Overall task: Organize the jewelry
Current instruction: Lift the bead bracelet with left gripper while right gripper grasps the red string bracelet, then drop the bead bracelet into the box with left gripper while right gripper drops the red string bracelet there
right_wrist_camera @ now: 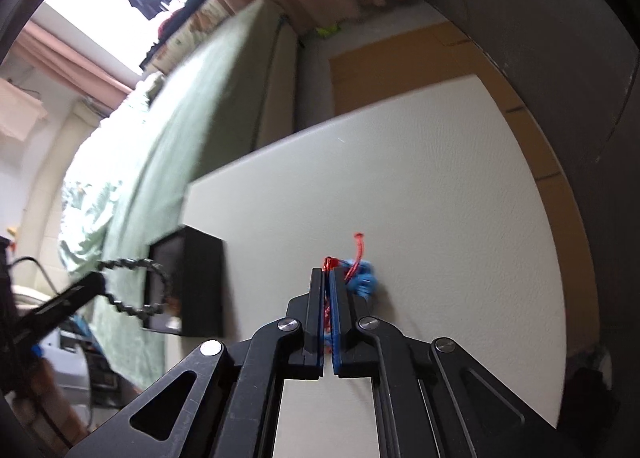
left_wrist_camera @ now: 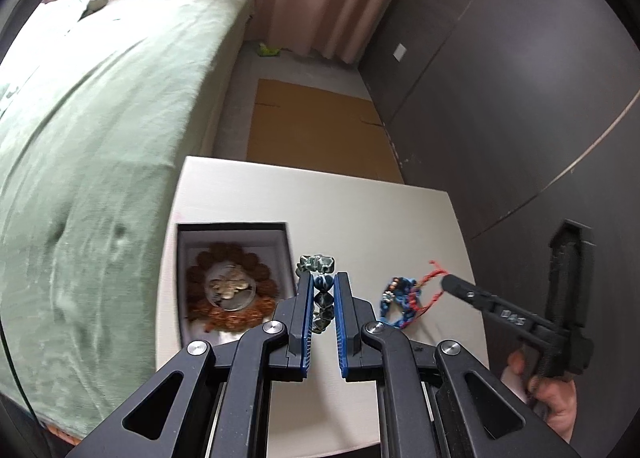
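A dark stone-bead bracelet is clamped between the blue pads of my left gripper, just right of an open black box on the white table. The box holds a brown bead bracelet around a round pendant. In the right wrist view, the bead bracelet hangs as a loop from the left gripper beside the box. My right gripper is shut on the red cord of a blue-and-red braided bracelet. In the left wrist view, this bracelet lies right of the beads, pinched by the right gripper.
A bed with a green cover runs along the table's left side. Flat brown cardboard lies on the floor beyond the table. Dark wardrobe doors stand to the right. A hand grips the right tool.
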`<state>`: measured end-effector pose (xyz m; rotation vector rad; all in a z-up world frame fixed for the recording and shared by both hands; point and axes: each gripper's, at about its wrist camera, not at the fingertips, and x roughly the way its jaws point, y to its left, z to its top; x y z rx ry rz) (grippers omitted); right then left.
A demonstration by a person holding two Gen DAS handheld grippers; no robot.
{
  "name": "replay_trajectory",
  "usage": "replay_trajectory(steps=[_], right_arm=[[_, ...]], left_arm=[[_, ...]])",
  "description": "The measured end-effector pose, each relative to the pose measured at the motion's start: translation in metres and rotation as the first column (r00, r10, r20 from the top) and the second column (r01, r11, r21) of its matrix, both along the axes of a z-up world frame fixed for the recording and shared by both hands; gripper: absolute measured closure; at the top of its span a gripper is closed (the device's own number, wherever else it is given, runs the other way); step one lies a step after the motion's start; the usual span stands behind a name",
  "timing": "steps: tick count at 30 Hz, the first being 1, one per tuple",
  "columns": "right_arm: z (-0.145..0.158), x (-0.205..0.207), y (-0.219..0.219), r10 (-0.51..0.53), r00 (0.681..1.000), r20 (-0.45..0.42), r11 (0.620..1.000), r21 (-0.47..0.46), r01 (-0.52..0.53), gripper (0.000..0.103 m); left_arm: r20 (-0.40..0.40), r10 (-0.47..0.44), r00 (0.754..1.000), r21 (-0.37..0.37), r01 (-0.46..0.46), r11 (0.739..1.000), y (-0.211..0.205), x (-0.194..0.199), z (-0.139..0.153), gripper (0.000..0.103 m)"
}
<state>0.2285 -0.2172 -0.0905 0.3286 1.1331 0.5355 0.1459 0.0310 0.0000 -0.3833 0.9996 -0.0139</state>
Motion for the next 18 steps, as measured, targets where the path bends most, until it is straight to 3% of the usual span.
replay_trajectory(steps=[8,11,15,18], right_arm=[[0.024,-0.017,0.029,0.032,0.998,0.051,0.994,0.100,-0.037,0.099],[0.026,-0.018,0.045,0.051,0.997,0.056,0.991,0.122,-0.057,0.099],[0.028,-0.017,0.068,0.084,0.995,0.061,0.985,0.146,-0.092,0.099],[0.030,-0.019,0.082,0.114,0.991,0.067,0.979,0.163,-0.124,0.099]], left_arm=[[-0.011,0.031,0.999,-0.016,-0.032,0.999,0.027,-0.009,-0.010,0.093],[-0.006,0.013,1.000,-0.051,-0.013,0.999,0.029,-0.006,-0.018,0.093],[-0.027,0.003,1.000,-0.041,-0.005,0.999,0.032,0.004,-0.031,0.092],[-0.120,0.000,0.993,-0.036,-0.004,0.999,0.038,0.013,-0.047,0.078]])
